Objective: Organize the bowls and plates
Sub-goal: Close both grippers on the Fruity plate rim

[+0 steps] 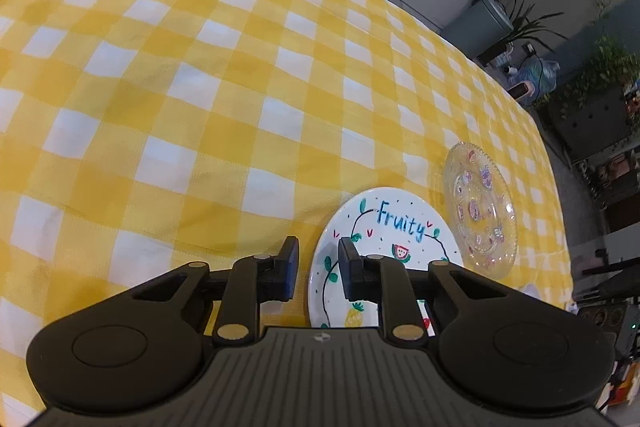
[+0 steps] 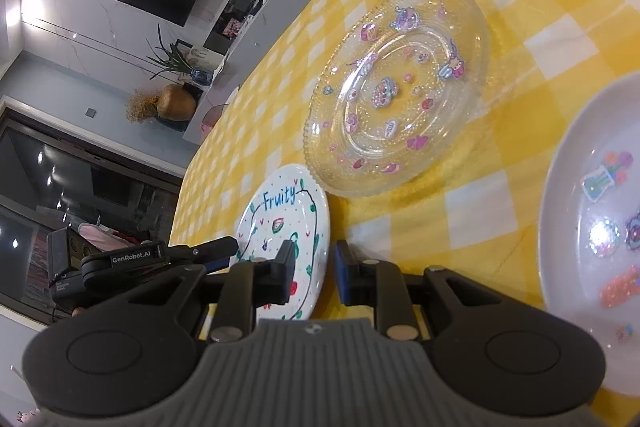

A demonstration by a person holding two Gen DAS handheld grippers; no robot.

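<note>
A white plate painted with fruit and the word "Fruity" (image 1: 400, 227) lies on the yellow checked tablecloth (image 1: 200, 67). My left gripper (image 1: 318, 247) is shut on its left rim, one finger on the plate's face and the other outside the edge. In the right wrist view the same Fruity plate (image 2: 280, 211) has my right gripper (image 2: 312, 251) shut on its opposite rim. There the left gripper's finger (image 2: 218, 249) touches the far edge. A clear glass plate with stickers (image 2: 400, 87) rests just beyond it, and shows as the glass plate (image 1: 480, 211) to the right.
A white bowl with stickers (image 2: 592, 227) sits at the right, close to my right gripper. The table's edge (image 1: 556, 187) runs just past the glass plate. Beyond it are a shelf, potted plants (image 2: 172, 67) and a wall screen.
</note>
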